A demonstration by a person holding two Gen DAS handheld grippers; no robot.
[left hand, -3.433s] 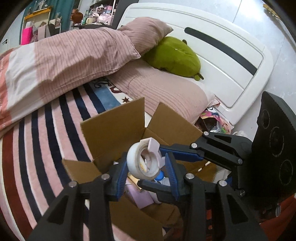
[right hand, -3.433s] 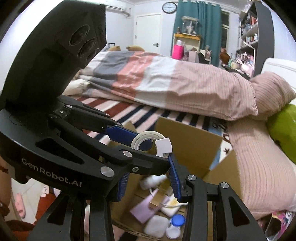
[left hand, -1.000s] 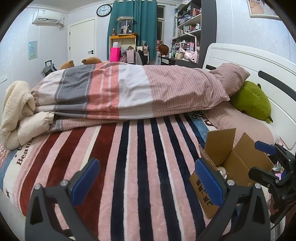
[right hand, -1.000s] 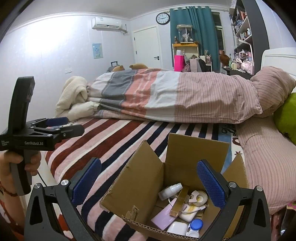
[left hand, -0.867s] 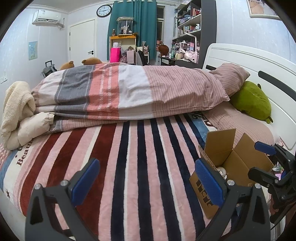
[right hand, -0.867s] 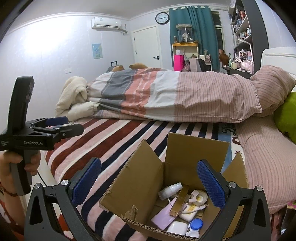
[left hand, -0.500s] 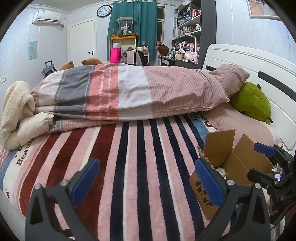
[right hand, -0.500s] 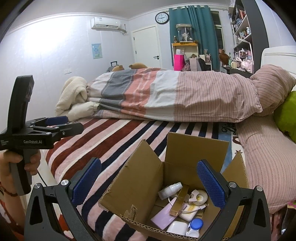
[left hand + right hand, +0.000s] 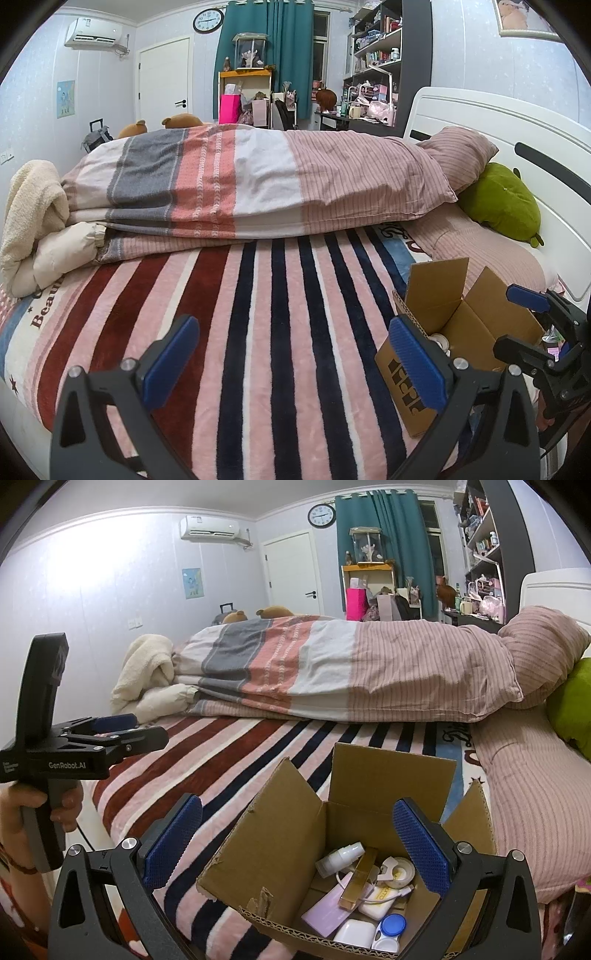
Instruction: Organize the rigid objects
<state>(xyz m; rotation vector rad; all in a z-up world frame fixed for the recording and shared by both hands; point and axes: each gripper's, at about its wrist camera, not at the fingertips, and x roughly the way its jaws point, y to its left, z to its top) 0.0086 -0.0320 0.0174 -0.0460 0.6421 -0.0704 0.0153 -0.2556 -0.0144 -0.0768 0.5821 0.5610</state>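
Jaws spread, right gripper [image 9: 297, 838] above cardboard box [image 9: 280, 853].

pale walls, a white door [image 9: 164, 94], teal curtains [image 9: 271, 51], a round wall clock [image 9: 208, 20], a white air conditioner [image 9: 209, 528], cluttered dark shelves [image 9: 384, 55].

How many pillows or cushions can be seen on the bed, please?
2. A pink striped pillow lies against the headboard, partly under the quilt. A green cushion lies beside it, nearer the box. More may be hidden under the quilt.
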